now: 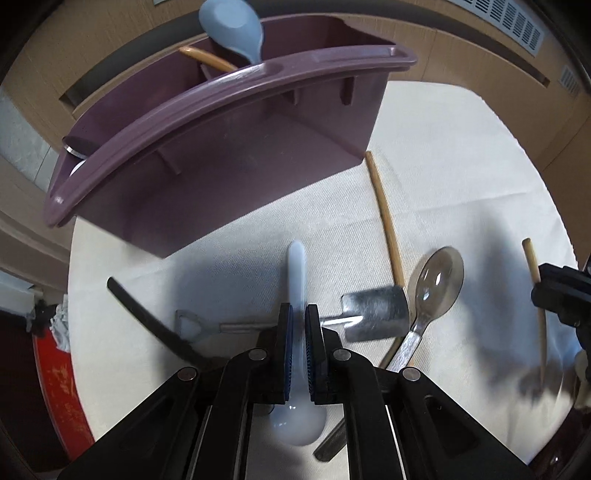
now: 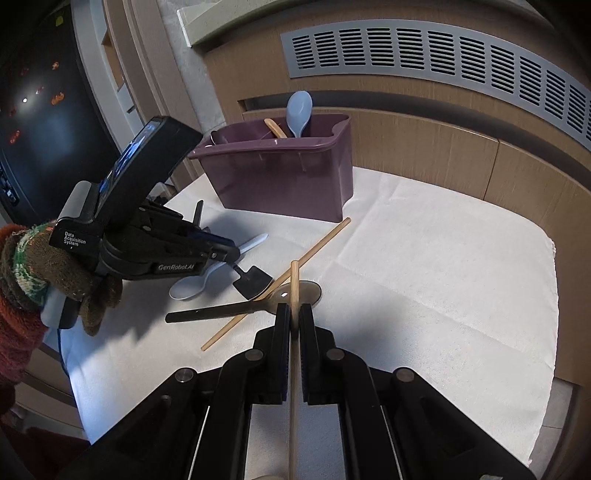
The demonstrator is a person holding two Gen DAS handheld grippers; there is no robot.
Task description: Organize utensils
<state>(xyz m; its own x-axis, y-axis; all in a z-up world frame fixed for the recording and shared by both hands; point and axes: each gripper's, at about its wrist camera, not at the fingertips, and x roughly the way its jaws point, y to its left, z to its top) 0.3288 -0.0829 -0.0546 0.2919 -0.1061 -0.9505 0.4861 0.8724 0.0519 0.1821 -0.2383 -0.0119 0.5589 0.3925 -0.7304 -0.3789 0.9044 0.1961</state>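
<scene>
A purple utensil caddy (image 1: 229,162) (image 2: 288,177) stands on the white cloth and holds a pale blue spoon (image 1: 232,29) (image 2: 298,110) and a wooden piece (image 1: 207,59). My left gripper (image 1: 298,314) (image 2: 236,254) is shut on the handle of a second pale blue spoon (image 1: 297,273) (image 2: 192,286), low over the cloth. My right gripper (image 2: 293,314) (image 1: 554,288) is shut on a wooden chopstick (image 2: 294,280) (image 1: 532,258). Another chopstick (image 1: 384,218) (image 2: 295,269), a metal spoon (image 1: 436,284) (image 2: 306,290), a small metal shovel scoop (image 1: 373,314) (image 2: 255,282) and a dark utensil (image 1: 147,317) lie on the cloth.
The white cloth (image 2: 443,280) covers the table, with wooden panelling and a grey vent (image 2: 443,62) behind. A dark handle (image 2: 207,314) lies under the loose chopstick. A gloved hand (image 2: 44,273) holds the left gripper. The table edge runs along the right.
</scene>
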